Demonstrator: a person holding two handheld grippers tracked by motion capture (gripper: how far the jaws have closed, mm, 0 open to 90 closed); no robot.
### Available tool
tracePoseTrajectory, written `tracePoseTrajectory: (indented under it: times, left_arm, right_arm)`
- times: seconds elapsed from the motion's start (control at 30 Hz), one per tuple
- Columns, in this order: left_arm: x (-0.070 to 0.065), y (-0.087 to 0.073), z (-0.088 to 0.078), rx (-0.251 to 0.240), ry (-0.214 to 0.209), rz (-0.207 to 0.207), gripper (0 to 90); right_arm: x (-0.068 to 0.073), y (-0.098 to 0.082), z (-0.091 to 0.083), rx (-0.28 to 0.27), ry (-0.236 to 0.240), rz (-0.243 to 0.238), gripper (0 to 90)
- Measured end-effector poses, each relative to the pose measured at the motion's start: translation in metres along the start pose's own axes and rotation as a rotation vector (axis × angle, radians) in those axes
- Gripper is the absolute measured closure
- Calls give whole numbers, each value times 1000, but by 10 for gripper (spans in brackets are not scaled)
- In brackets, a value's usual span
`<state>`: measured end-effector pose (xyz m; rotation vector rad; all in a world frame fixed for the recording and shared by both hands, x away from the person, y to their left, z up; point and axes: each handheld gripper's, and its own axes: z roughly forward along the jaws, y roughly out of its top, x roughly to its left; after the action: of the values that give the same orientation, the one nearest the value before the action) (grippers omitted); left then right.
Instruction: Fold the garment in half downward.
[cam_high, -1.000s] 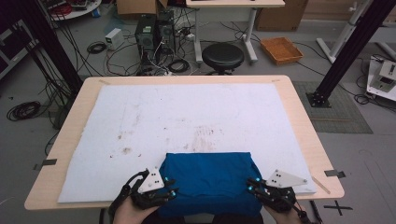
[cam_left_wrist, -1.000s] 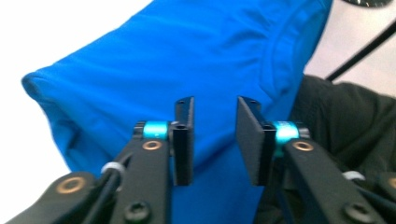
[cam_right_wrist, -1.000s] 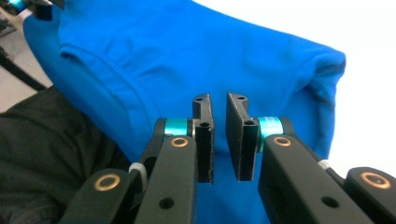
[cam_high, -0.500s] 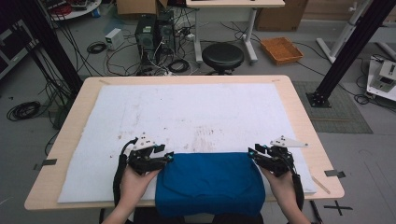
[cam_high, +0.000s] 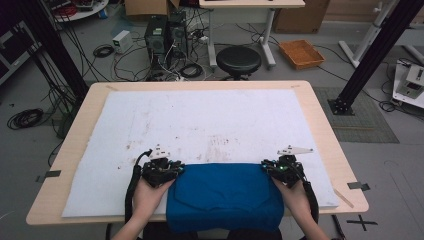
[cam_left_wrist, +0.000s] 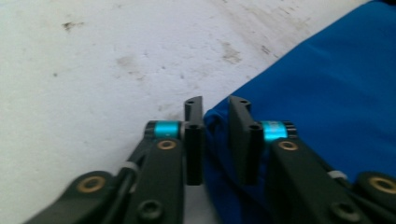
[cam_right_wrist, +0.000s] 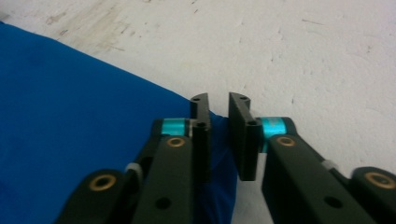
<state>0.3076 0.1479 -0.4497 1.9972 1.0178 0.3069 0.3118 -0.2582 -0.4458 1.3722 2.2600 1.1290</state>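
Note:
A folded blue cloth (cam_high: 225, 195) lies at the near edge of the white mat (cam_high: 210, 120). My left gripper (cam_high: 176, 168) is at the cloth's far left corner and my right gripper (cam_high: 267, 168) at its far right corner. In the left gripper view the jaws (cam_left_wrist: 215, 105) have just been closing, and a bunched fold of the blue cloth (cam_left_wrist: 336, 84) sits pinched between them. In the right gripper view the jaws (cam_right_wrist: 218, 102) have also just been closing, with the corner of the cloth (cam_right_wrist: 70, 93) caught in the narrow gap.
The stained white mat covers most of the wooden table (cam_high: 325, 130). Beyond the table's far edge stand a black stool (cam_high: 238, 60), computer towers (cam_high: 162, 35) with cables, and an orange tray (cam_high: 301, 53) on the floor.
Both hands have moved from the cloth's near corners up along its sides to its far corners. The jaws opened on the way and have closed on the corners.

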Motion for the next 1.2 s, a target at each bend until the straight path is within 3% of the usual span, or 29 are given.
tracePoseTrajectory:
  times: [0.1,0.27,0.47,0.57,0.8,0.9,1.03,1.2]
  left_arm:
    - [0,0,0,-5,-4,6,831]
    - [6,5,0,-10,0,39,837]
    - [27,28,11,-1,58,87,837]
    - [38,45,18,0,84,116,838]
    - [63,81,39,9,118,105,837]
    - [70,88,47,15,125,115,837]
    - [77,96,57,30,136,148,837]
    - [79,98,65,34,146,145,834]
  right_arm:
    - [2,2,-3,-20,-2,-35,849]
    - [0,10,-2,-42,-13,-45,852]
    - [-4,36,13,-66,-44,-78,853]
    - [-9,52,21,-72,-63,-79,852]
    - [-28,85,39,-94,-95,-61,852]
    - [-36,93,47,-110,-106,-62,852]
    - [-44,99,57,-93,-121,-53,852]
    - [-49,101,65,-82,-130,-48,850]
